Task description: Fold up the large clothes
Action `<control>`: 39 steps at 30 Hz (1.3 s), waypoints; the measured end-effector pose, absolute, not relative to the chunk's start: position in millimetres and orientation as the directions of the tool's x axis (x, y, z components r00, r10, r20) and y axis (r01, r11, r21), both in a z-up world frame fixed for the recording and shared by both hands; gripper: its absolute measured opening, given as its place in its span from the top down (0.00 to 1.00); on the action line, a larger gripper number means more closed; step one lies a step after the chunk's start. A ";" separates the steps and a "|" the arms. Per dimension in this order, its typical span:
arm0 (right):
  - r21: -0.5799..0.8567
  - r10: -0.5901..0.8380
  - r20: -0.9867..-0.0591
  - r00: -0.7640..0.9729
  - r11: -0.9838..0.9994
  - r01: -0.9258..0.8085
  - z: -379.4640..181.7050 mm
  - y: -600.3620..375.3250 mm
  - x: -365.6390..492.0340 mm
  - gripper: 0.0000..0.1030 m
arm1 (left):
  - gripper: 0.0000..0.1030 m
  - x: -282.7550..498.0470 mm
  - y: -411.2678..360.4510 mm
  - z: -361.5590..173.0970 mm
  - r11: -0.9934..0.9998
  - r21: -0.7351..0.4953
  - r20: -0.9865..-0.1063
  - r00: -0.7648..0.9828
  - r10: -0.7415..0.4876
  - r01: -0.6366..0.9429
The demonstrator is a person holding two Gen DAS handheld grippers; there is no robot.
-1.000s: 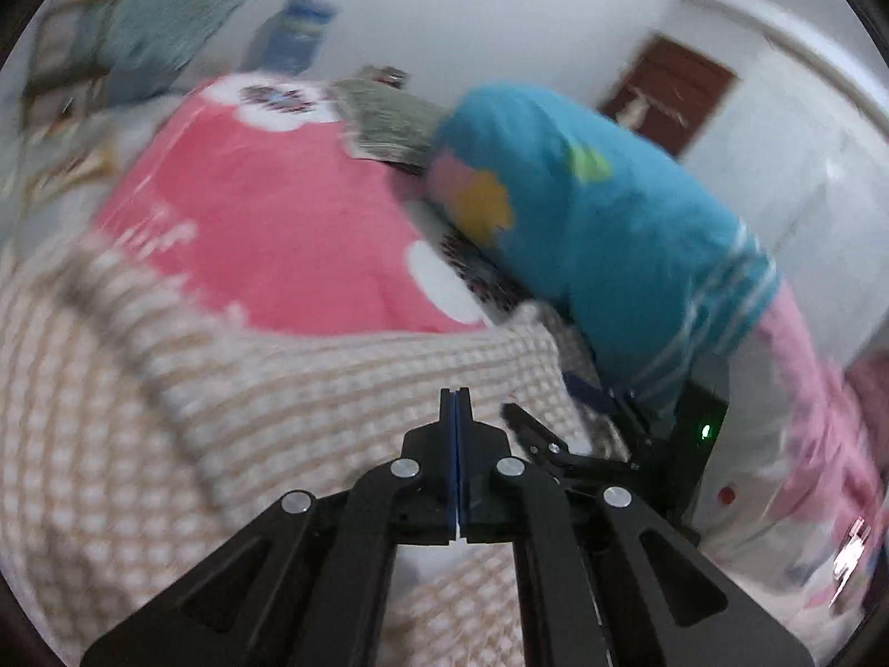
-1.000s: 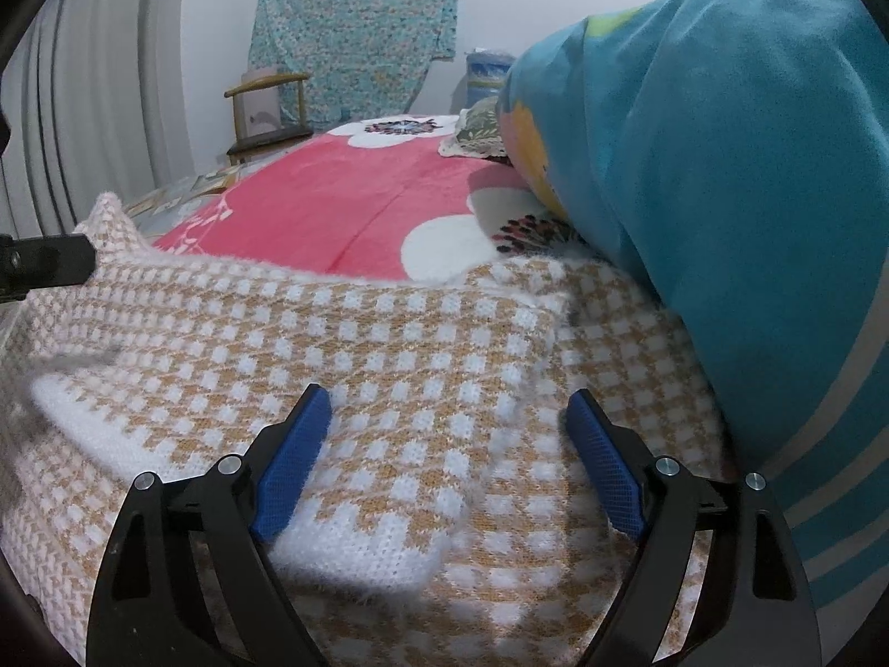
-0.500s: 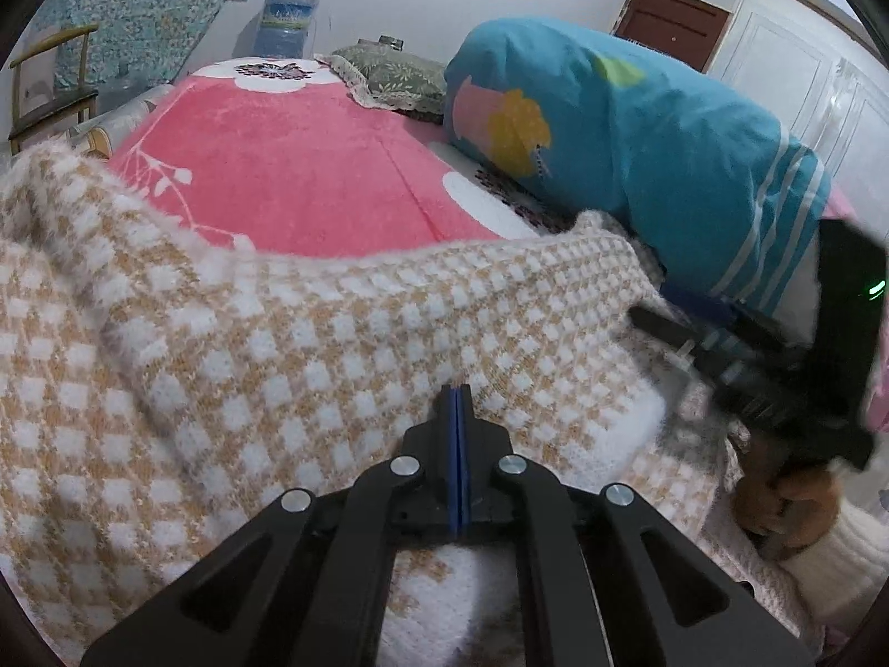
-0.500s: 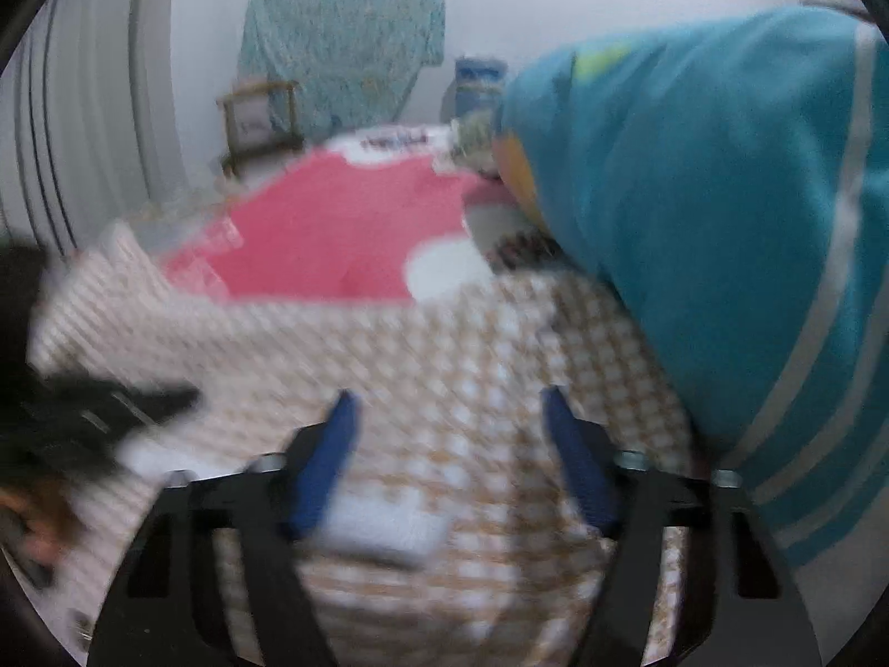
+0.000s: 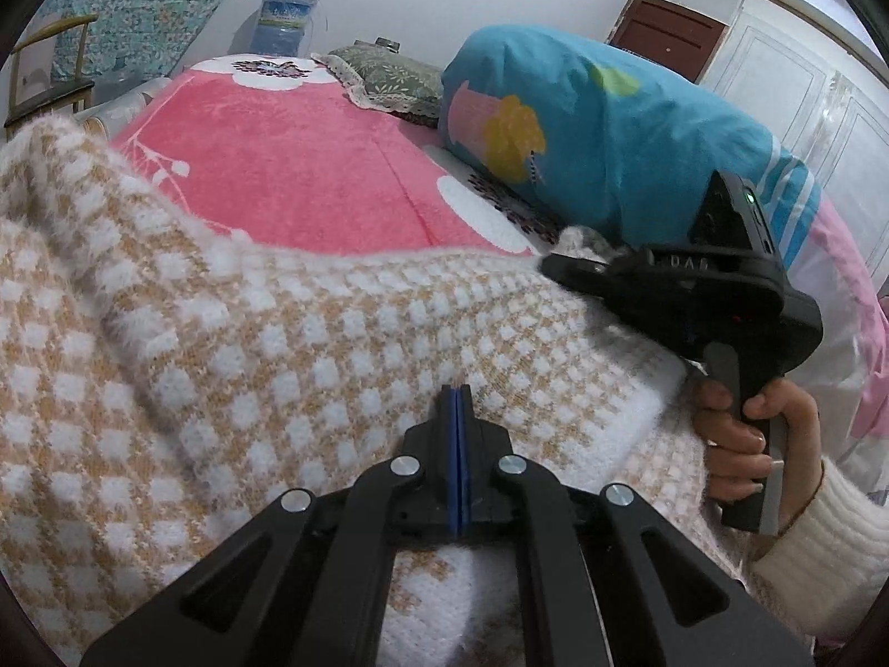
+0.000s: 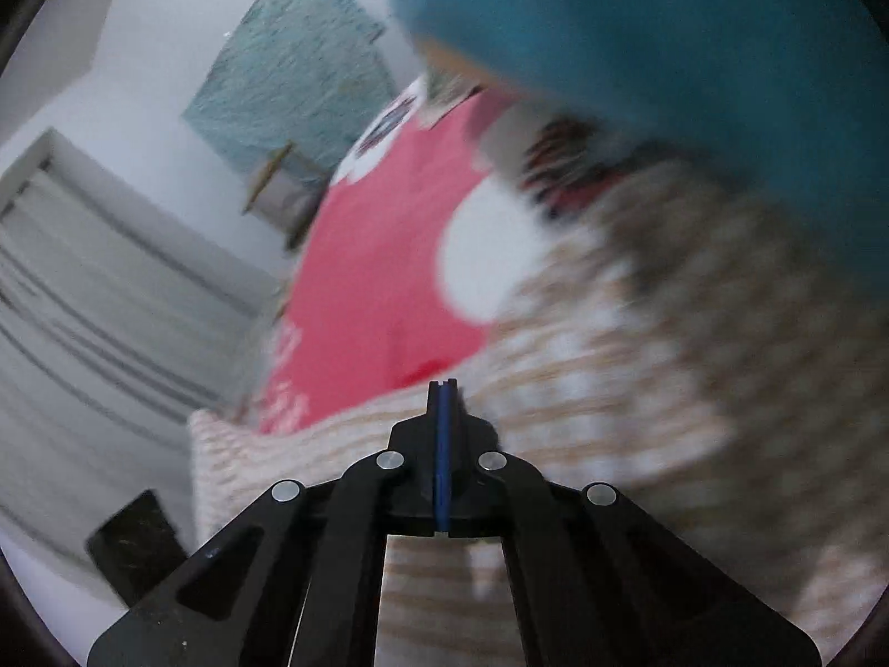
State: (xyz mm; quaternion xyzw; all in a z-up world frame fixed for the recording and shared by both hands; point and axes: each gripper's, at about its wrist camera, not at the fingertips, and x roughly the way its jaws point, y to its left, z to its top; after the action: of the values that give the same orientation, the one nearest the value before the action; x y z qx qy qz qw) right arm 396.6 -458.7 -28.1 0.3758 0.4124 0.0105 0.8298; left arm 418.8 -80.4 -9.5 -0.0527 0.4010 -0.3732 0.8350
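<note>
A fuzzy tan-and-white checked sweater [image 5: 311, 344] lies spread over the near part of the bed. My left gripper [image 5: 457, 394] is shut, its blue pads pressed together on a fold of the sweater near its white hem. My right gripper [image 5: 547, 265] reaches in from the right, held by a hand [image 5: 739, 444] in a white sleeve. It is shut on the sweater's far right corner, where a tuft of fabric bunches at its tip. In the blurred, rolled right wrist view, the shut right gripper [image 6: 443, 389] sits at the sweater [image 6: 611, 389] edge.
A pink flowered blanket [image 5: 289, 167] covers the bed behind the sweater. A big rolled blue quilt [image 5: 611, 128] lies along the right, close to the right gripper. A green pillow [image 5: 389, 75], a water jug [image 5: 286, 19] and a chair [image 5: 50, 83] stand beyond. White wardrobe doors are far right.
My right gripper went from wide open over the sweater to shut, rolling and shifting to the far right corner. The left gripper stayed shut and sank a little with the fabric.
</note>
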 end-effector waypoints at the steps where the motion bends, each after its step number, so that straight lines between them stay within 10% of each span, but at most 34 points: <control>1: 0.639 0.328 -0.672 0.664 0.710 0.297 -28.8 -462.7 394.1 1.00 | 0.97 418.6 -80.8 -9.1 0.716 -0.387 -0.631 0.399 -0.665 0.581; 13: 0.324 -0.064 -0.724 0.686 0.847 0.421 -11.4 -428.4 363.2 1.00 | 0.97 420.1 -81.2 -5.4 0.718 -0.384 -0.635 0.399 -0.662 0.581; 18: 0.360 -0.049 -0.703 0.710 0.837 0.413 -26.1 -435.5 365.8 1.00 | 0.97 417.2 -88.0 14.5 0.763 -0.359 -0.673 0.417 -0.611 0.538; 24: 0.359 -0.057 -0.689 0.722 0.839 0.409 -26.1 -430.8 368.7 1.00 | 0.97 436.5 -99.6 75.6 0.677 -0.482 -0.512 0.448 -0.733 0.556; 32: 0.398 -0.023 -0.675 0.737 0.830 0.391 -23.6 -436.8 359.8 1.00 | 0.97 525.6 -41.4 -15.7 0.707 -0.686 -0.626 0.357 -0.693 0.170; 39: 0.391 -0.034 -0.675 0.737 0.831 0.396 -24.9 -434.9 363.1 1.00 | 0.98 488.2 -8.8 17.0 0.799 -0.561 -0.611 0.543 -0.576 0.217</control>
State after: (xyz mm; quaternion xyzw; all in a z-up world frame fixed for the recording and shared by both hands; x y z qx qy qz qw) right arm 363.1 -434.9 -24.9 0.2647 0.3423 -0.1202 0.8935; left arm 488.2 -8.8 17.0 -0.2150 0.4176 -0.2328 0.8516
